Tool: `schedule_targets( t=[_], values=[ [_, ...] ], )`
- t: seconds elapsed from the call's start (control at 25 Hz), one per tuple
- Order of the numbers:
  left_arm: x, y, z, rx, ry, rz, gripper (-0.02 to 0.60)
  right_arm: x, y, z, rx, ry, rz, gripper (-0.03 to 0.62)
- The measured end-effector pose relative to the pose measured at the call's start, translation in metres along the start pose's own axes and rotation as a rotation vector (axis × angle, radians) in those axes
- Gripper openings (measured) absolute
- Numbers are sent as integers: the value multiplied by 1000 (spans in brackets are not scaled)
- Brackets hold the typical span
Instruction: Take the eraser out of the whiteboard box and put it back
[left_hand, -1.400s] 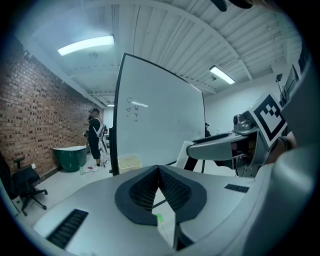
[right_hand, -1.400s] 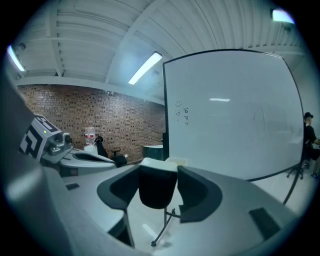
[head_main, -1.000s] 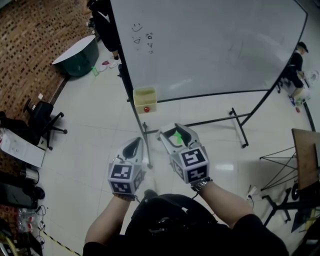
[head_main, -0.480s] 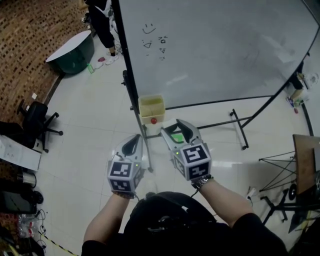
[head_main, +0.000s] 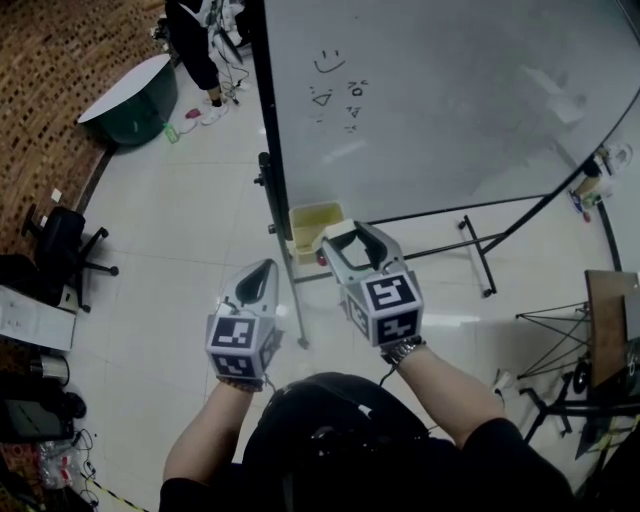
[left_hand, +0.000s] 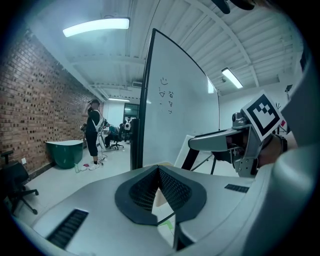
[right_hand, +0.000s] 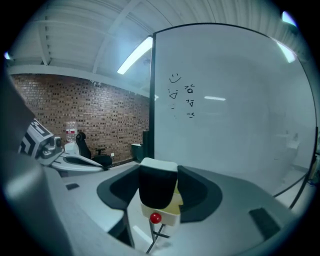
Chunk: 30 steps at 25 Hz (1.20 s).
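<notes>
R tong (head_main: 347, 242): jaws wide but clamped on eraser (right_hand: 158, 186), a black block w/ white top, upright btwn both pads. L tong (head_main: 262, 270): jaws together at tips, nothing btwn them. It sits just left of R tong, a bit further back, not touching it.

Box (head_main: 312, 222): pale yellow, open top, at board's lower left corner, right ahead of & below R tong's tips. In head view the tips overlap its near rim. Red knob (right_hand: 155, 218) on box front shows under the eraser in right gripper view. Box lies beyond & lower than eraser, so eraser is in the jaws, not down in box.

In the way:
- Board (head_main: 450, 110) fills all space ahead of R tong.
- Its black edge post (head_main: 272, 190) stands straight ahead of L tong, just left of box.
- A thin stand leg (head_main: 292, 300) runs along floor btwn the two tongs.

Further off:
- Far left of L tong: green tub (head_main: 145, 122) w/ white top, person (head_main: 190, 50) in dark clothes next to it, brick wall (head_main: 50, 70), office chair (head_main: 62, 245).
- Right of R tong: stand foot (head_main: 480, 255), brown table (head_main: 610, 315).
- Behind R tong: watch (head_main: 404, 350) on wrist.

Writing: on board, up & ahead of both tongs, a smiley (head_main: 328, 62), a triangle (head_main: 321, 97) under it, a few small scribbles (head_main: 352, 100) to its right, not legible. Cubes on tongs carry black/white squares, no text.
</notes>
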<state>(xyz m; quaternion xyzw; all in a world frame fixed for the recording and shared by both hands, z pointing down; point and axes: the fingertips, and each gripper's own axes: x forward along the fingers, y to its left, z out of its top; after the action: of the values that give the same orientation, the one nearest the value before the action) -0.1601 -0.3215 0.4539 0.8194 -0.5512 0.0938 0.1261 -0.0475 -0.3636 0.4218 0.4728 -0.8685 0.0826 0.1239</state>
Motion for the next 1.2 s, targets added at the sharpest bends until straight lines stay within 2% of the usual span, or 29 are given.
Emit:
schedule_targets(
  t=[0.28,0.64,0.92,1.0,1.2],
  values=[
    [19,35,7,6,2,-11,-2,41,-9,13,-7,-10,-51,265],
    [41,69,3,-10,19,-22,-2,84,-13,6,-36,9,-100,265],
    [53,80,-1,-21,32,-33,-2,102,-13,-5,-29,48,-100,284],
    [55,81,-2,-25,33,-33,-2,102,-14,-4,-23,46,-99,304],
    [52,76,-2,-30,31,-36,-2,94,-15,-3,-9,44,-99,304]
  ],
)
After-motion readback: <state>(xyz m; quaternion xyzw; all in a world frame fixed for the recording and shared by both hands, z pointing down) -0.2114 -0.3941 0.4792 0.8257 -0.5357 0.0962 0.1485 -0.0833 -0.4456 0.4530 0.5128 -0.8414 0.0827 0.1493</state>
